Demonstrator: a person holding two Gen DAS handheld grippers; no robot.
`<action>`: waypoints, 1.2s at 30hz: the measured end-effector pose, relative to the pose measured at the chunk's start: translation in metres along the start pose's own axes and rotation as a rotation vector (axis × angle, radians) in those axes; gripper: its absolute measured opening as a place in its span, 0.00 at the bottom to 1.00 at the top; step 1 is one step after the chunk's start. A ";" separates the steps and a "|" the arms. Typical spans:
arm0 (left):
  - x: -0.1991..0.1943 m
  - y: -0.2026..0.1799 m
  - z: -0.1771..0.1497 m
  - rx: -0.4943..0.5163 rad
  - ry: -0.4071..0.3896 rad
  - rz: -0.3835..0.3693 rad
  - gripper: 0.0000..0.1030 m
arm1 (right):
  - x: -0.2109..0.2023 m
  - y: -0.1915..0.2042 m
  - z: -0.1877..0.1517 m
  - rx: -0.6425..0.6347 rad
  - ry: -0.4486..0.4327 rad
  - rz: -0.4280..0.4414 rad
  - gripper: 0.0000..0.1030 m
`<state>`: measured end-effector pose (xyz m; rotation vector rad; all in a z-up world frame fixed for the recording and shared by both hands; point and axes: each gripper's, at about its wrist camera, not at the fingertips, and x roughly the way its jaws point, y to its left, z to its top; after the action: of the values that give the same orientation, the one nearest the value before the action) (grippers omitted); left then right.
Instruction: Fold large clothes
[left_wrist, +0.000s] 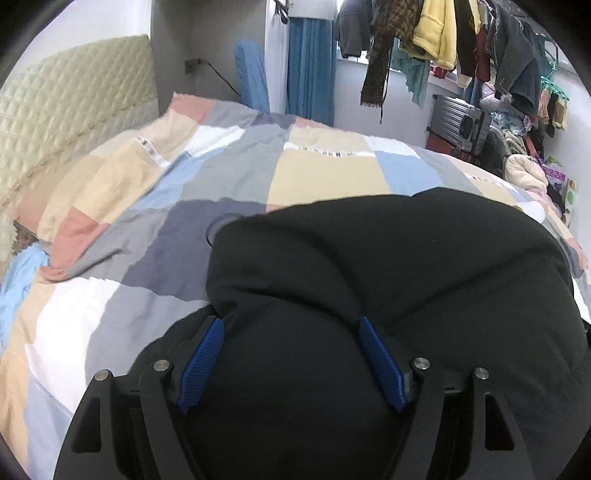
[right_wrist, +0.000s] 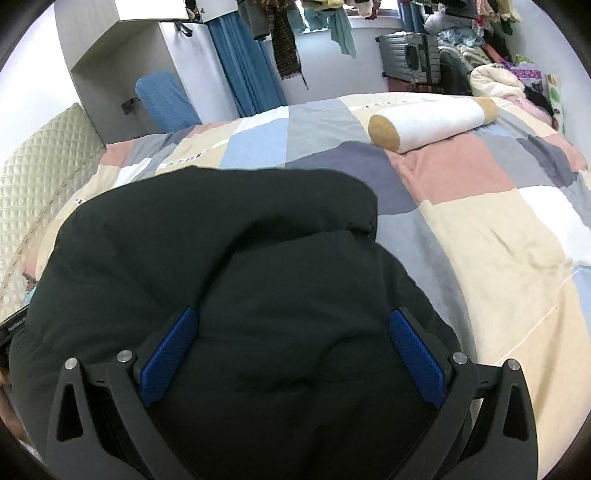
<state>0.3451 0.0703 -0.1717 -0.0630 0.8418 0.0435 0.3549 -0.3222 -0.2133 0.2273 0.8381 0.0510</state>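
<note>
Patchwork bedding (left_wrist: 147, 229) in pale blocks covers the bed that carries the work. Nearest the lens, at the lower centre of each wrist view, the left tongs (left_wrist: 291, 328) and right tongs (right_wrist: 293, 319) stand wide apart, each with a bulge of the black padded garment (left_wrist: 388, 258) between the blue pads; whether the pads still press on the cloth I cannot tell. That garment lies bunched on the bed, filling the lower half of both views, with one flap doubled over itself. Judging by the puffy, uneven heap, folding is partly done: flattening and further folds remain. Farther off, a bolster pillow (right_wrist: 428, 122) lies at upper right, and hanging clothes (left_wrist: 443, 33) crowd the top.
</note>
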 end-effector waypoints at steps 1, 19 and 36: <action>-0.005 -0.001 0.000 0.000 -0.010 0.000 0.73 | -0.002 0.001 0.001 -0.003 -0.009 -0.012 1.00; -0.027 -0.084 0.000 0.128 -0.080 -0.130 0.74 | -0.023 0.095 -0.002 -0.148 -0.103 0.087 1.00; -0.010 -0.093 -0.019 0.146 -0.094 -0.083 0.78 | -0.004 0.101 -0.020 -0.205 -0.087 0.025 1.00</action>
<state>0.3301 -0.0237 -0.1730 0.0417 0.7460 -0.0924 0.3417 -0.2208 -0.2010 0.0472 0.7372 0.1486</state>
